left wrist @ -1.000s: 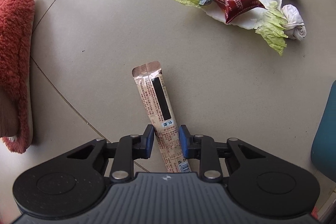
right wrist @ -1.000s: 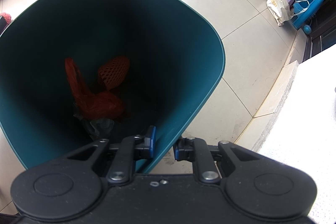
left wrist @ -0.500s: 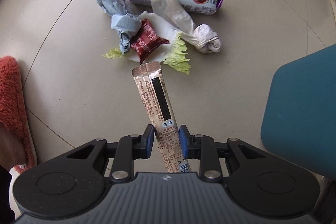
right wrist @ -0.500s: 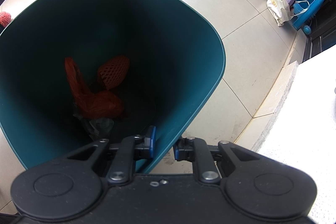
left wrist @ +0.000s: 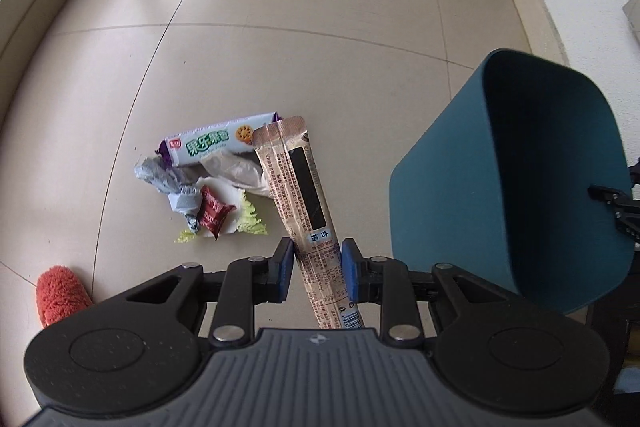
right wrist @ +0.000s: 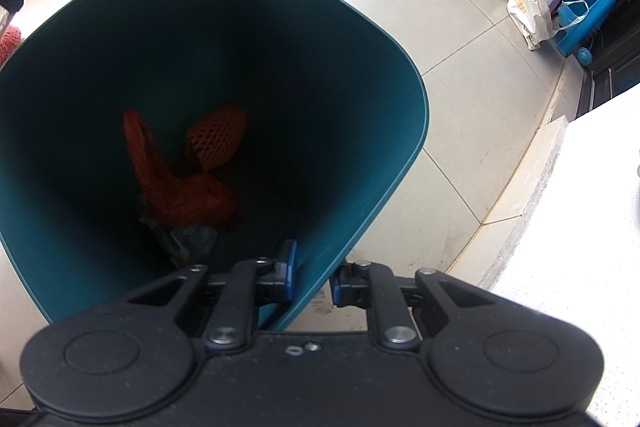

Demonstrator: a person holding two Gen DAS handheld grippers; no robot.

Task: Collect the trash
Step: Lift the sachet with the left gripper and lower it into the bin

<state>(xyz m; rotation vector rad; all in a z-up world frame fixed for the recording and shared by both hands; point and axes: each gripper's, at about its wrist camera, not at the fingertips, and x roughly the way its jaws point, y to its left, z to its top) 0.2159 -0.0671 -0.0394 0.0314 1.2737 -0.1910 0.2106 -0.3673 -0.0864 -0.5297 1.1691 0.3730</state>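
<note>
A: Where did the wrapper (left wrist: 298, 183) sit relative to the bin (left wrist: 436, 195)?

B: It was left of the bin, clamped between the pads of the left gripper (left wrist: 316, 265). Its long axis ran along the fingers, the sealed end pointing away from the camera and leaning slightly away from the bin.

A: And the rest of the trash?

B: The pile (left wrist: 208, 183) lay on the floor, farther left of the bin than the wrapper: a biscuit pack (left wrist: 208, 145), crumpled paper, a red sachet (left wrist: 214, 213) and lettuce scraps.

A: So which way did the wrapper need to go?

B: Rightward, judging from the layout. The bin's mouth opened up to the right of the left gripper, so the wrapper probably had to cross the near rim before release.

A: What was the right gripper (right wrist: 312, 277) doing?

B: It pinched the bin's wall (right wrist: 320, 267), one pad inside and one outside, at the rim nearest its camera. A red bag (right wrist: 176, 187) and a foam net (right wrist: 218, 137) lay at the bottom of the bin.

A: Nearer hand for the drop?

B: The left one; it held the wrapper just beside the bin.
</note>
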